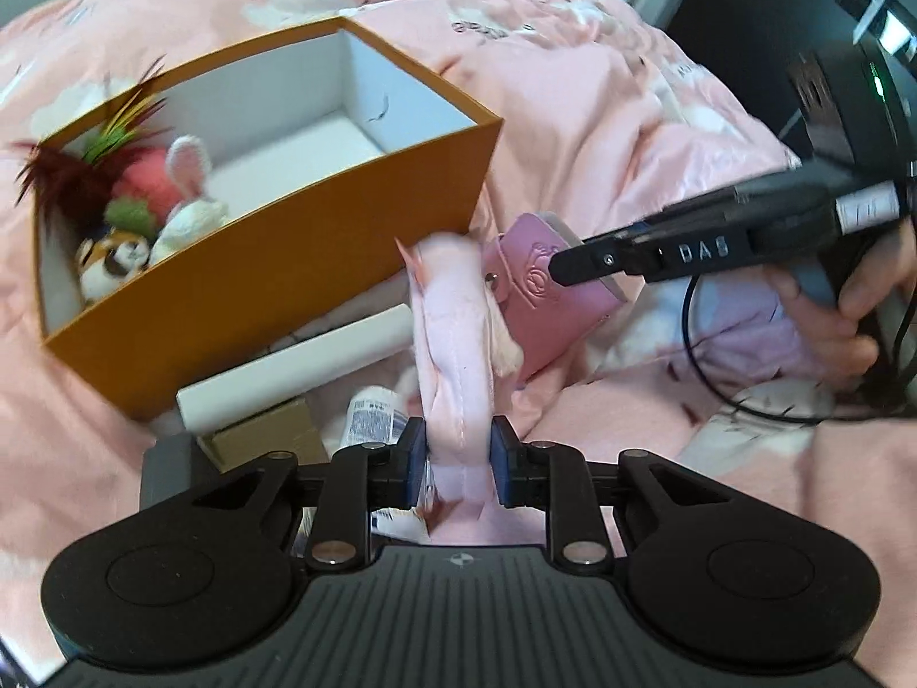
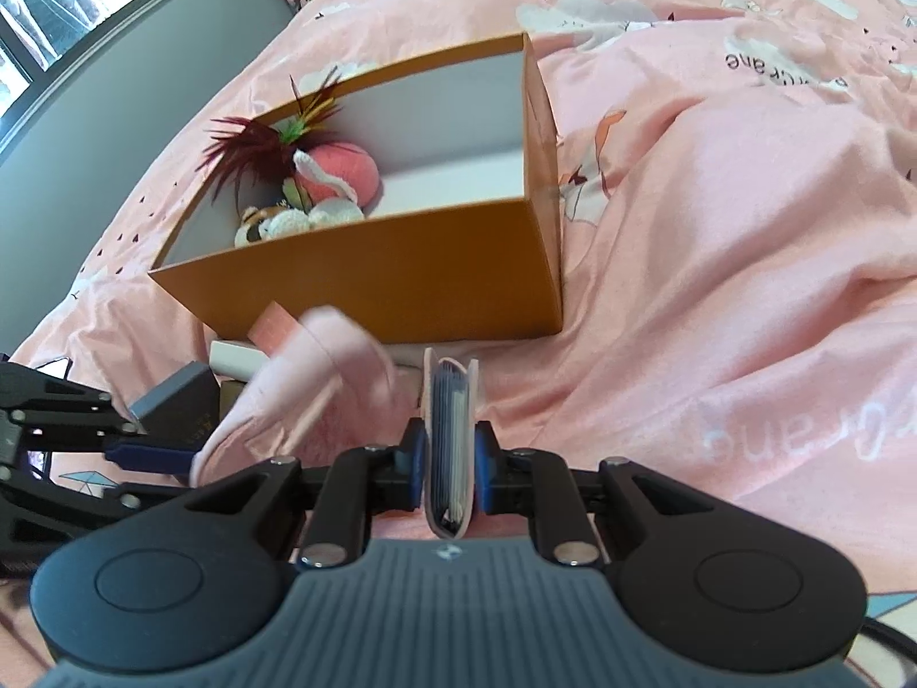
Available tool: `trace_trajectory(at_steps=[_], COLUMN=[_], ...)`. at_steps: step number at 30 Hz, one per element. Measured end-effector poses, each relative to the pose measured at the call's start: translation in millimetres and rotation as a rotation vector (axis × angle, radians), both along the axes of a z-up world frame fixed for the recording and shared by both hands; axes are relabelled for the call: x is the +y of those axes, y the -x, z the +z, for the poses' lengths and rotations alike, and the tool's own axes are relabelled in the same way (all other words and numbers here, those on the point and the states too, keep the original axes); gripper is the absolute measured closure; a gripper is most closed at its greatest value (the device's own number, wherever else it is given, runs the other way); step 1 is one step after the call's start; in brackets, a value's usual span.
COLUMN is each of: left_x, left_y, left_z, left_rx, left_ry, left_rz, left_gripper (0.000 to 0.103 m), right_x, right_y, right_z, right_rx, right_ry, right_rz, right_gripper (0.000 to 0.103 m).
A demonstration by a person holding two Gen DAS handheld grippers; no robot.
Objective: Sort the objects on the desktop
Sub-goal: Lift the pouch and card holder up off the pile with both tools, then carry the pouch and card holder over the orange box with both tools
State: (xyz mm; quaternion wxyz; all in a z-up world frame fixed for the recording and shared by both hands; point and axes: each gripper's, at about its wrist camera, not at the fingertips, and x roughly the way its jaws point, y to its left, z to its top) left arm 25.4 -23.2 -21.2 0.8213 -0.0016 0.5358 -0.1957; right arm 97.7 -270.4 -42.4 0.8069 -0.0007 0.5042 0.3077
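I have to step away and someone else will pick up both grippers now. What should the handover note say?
Left gripper: shut on a soft pink cloth item, lifted off the bed.
Right gripper: shut on a pink card wallet, held just in front of the orange box.
Done: plush toys and a feather toy lie in the box's left end.
Left: drop both held items in; a white box, a brown carton and a small tube remain on the pink bedspread.

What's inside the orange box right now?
In the orange box, bunched at one end: a white plush rabbit, a pink plush ball, feathers, a small calico plush. The rest shows bare white floor; its near wall hides that corner.
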Motion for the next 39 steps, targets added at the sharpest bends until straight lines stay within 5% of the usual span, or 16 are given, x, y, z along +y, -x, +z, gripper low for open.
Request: trace_trajectory(at_steps=[5, 16, 23, 30, 39], left_x=[2, -11, -13, 0, -3], left_y=[-4, -32, -26, -24, -19], left_z=[9, -25, -32, -43, -36], left_rx=[0.045, 0.068, 0.067, 0.155, 0.095], left_ry=[0.004, -0.009, -0.043, 0.020, 0.051], left_rz=[0.024, 0.133, 0.146, 0.197, 0.184], left_gripper=[0.076, 0.075, 0.043, 0.043, 0.073], right_x=[-2, 7, 7, 6, 9], right_y=[5, 2, 0, -1, -18], right_z=[8, -15, -20, -23, -28], right_rx=[-0.021, 0.024, 0.037, 0.051, 0.068], right_ry=[-0.009, 0.001, 0.003, -0.002, -0.009], right_rz=[-0.003, 0.003, 0.008, 0.003, -0.010], right_gripper=[0.085, 0.085, 0.080, 0.077, 0.070])
